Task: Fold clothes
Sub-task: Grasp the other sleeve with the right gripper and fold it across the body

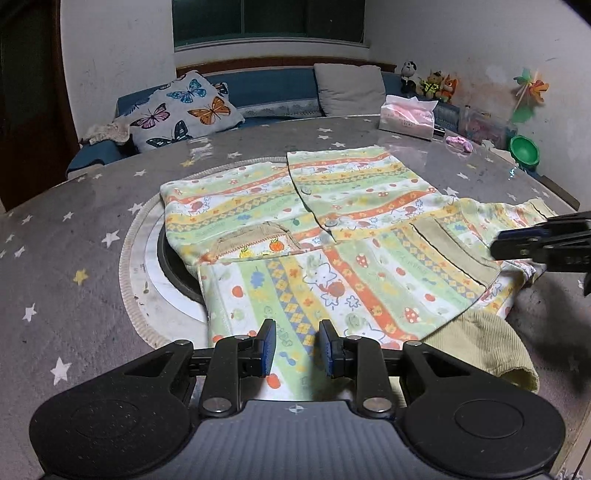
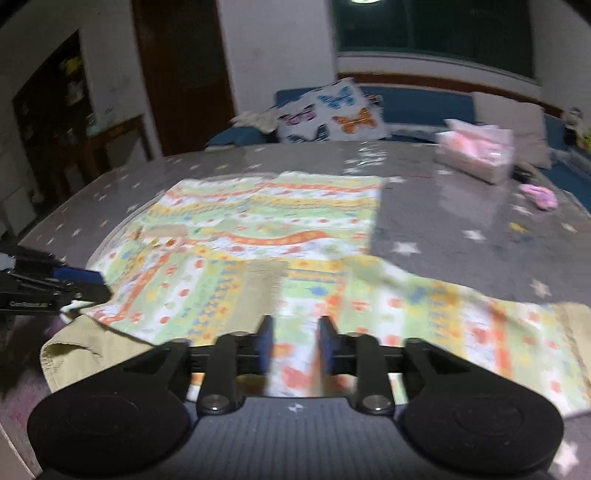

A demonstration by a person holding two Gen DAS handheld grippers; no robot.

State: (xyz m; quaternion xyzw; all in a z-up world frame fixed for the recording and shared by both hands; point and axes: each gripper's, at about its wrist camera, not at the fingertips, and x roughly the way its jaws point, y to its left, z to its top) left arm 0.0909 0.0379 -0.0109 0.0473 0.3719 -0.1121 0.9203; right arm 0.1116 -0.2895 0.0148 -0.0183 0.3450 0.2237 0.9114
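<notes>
The room is dim, lit from overhead by artificial light; the window [image 1: 269,18] behind is dark. My left view is sharp, with pale glare on the glossy counter [image 1: 92,206] near the tissue pack [image 1: 406,116]. My right view is smeared by motion blur, the patterned garment [image 2: 258,236] soft throughout. Both views bend strongly at the edges and darken in the corners.

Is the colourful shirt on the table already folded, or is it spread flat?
Partly folded: the shirt lies flat, one sleeve folded across its front, cuff hanging past.
</notes>
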